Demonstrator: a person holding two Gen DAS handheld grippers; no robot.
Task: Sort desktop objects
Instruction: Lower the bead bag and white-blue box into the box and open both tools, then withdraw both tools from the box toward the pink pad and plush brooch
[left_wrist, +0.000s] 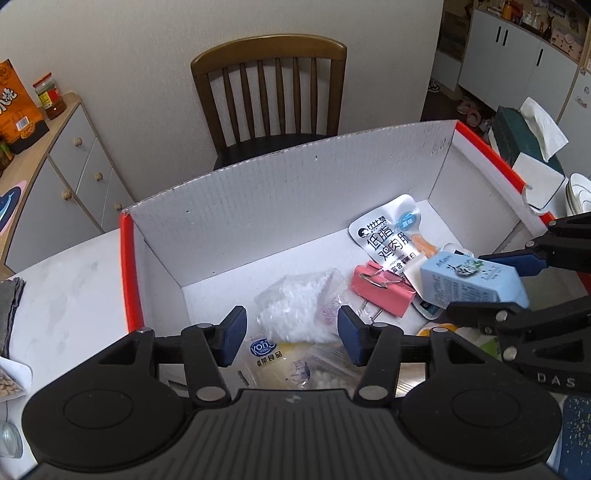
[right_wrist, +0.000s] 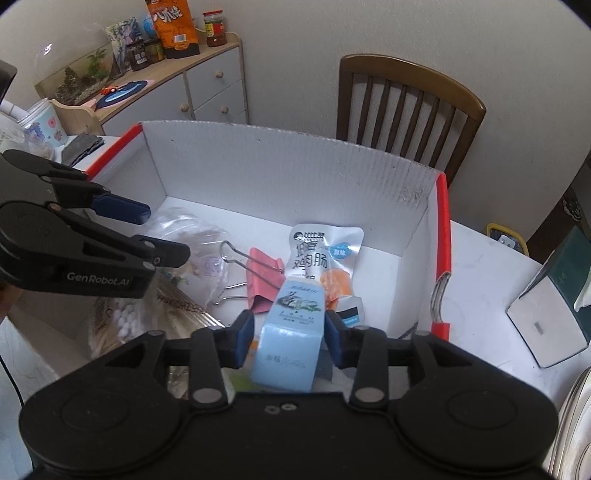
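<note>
Your right gripper (right_wrist: 289, 334) fills the lower centre of its view, jaws apart with the blurred light-blue carton (right_wrist: 291, 339) between them; whether the pads still press it is hard to make out, a sliver of gap showing at each side. Its lower end is cut off behind the gripper body. In the left wrist view the same carton (left_wrist: 474, 282) tilts at centre right, above the box floor.

Your left gripper (left_wrist: 291, 334) sits low in its frame, jaws apart, over a clear plastic bag of white bits (left_wrist: 295, 308), nothing clamped. Packets beneath are half hidden and smeared.

Further in, mid-frame, a pink binder clip (right_wrist: 264, 275) lies beside a silver snack pouch (right_wrist: 323, 254), the carton overlapping both. They rest in the white box (right_wrist: 280, 177) with red edges on the tabletop (right_wrist: 491, 280). A wooden chair (right_wrist: 410, 107) stands behind, upper right.
</note>
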